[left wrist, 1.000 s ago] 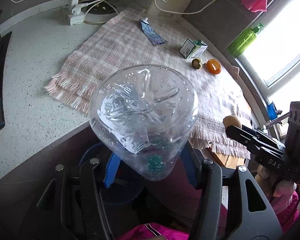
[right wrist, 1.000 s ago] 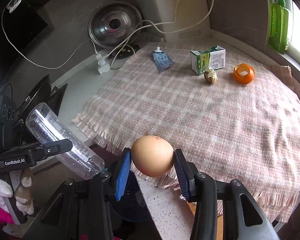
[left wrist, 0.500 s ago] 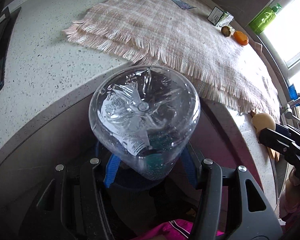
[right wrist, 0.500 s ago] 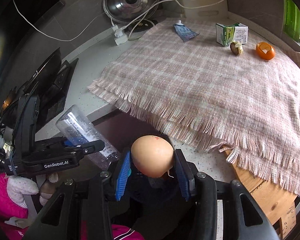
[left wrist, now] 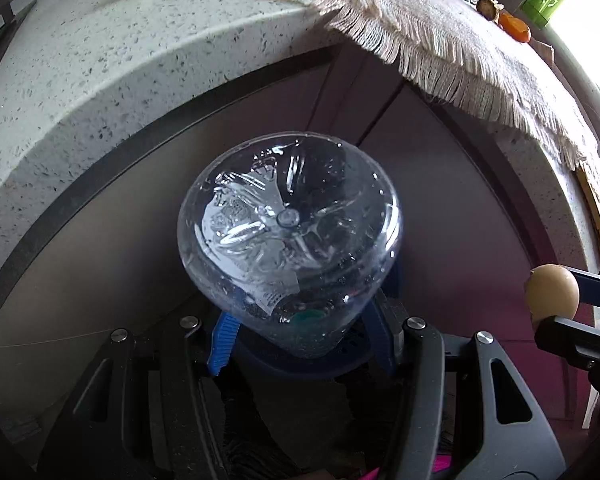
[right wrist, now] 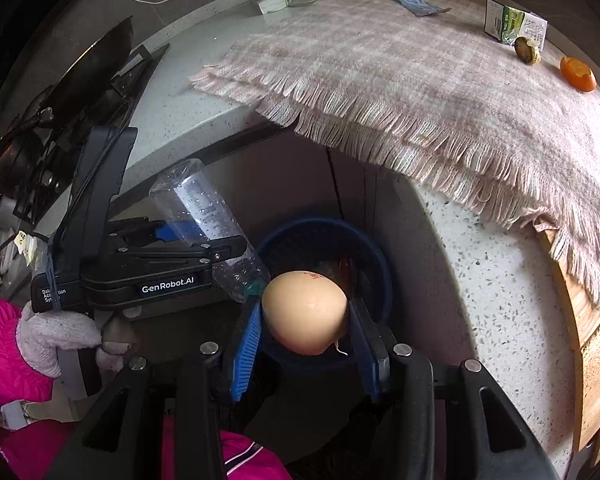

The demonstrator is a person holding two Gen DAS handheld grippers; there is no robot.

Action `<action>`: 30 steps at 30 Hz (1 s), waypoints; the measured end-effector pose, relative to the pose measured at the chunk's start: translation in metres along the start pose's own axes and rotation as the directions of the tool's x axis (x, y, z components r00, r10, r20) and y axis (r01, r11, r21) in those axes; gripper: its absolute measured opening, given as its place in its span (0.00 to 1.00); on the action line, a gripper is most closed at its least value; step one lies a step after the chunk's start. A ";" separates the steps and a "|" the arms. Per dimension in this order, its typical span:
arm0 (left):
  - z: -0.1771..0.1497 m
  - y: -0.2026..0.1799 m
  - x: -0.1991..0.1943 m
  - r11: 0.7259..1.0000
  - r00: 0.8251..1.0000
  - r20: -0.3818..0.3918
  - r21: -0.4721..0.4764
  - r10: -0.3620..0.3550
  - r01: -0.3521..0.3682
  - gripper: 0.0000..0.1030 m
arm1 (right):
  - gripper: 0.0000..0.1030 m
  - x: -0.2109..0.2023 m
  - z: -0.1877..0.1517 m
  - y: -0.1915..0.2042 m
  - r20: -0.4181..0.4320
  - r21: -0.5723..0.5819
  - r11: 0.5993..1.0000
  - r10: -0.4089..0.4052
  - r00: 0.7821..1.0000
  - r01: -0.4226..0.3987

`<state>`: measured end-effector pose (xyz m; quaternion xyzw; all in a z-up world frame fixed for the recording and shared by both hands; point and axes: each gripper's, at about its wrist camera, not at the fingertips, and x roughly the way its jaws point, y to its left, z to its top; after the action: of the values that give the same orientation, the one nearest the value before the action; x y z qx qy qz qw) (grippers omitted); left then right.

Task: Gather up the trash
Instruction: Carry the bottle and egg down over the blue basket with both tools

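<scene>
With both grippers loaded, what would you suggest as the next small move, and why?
Probably open the right gripper: its eggshell hangs over the blue bin below the counter, while the left gripper's bottle sits beside the rim.

Home kitchen: speckled countertop (right wrist: 204, 80), wok (right wrist: 96, 64), cupboards.

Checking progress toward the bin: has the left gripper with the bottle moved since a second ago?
Yes. The left gripper, shut on the bottle, has dropped below the counter edge toward the blue bin.
</scene>
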<state>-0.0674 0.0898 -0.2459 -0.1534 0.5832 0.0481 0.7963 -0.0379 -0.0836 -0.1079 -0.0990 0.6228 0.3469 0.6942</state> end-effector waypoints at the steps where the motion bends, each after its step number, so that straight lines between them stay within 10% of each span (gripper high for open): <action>1: -0.002 0.001 0.004 1.000 1.000 -0.004 -0.001 0.000 0.000 0.55 | 0.43 0.005 -0.002 0.001 -0.011 -0.006 1.000 -0.001 1.000 0.001; 30: -0.014 0.020 0.089 0.996 0.993 -0.119 -0.086 0.029 -0.039 0.55 | 0.44 0.135 0.002 0.006 -0.227 -0.080 0.996 -0.063 0.972 0.046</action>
<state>-0.0576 0.0953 -0.3376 -0.1809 0.6288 0.0781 0.7522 -0.0422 -0.0302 -0.2317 -0.1811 0.6825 0.3368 0.6229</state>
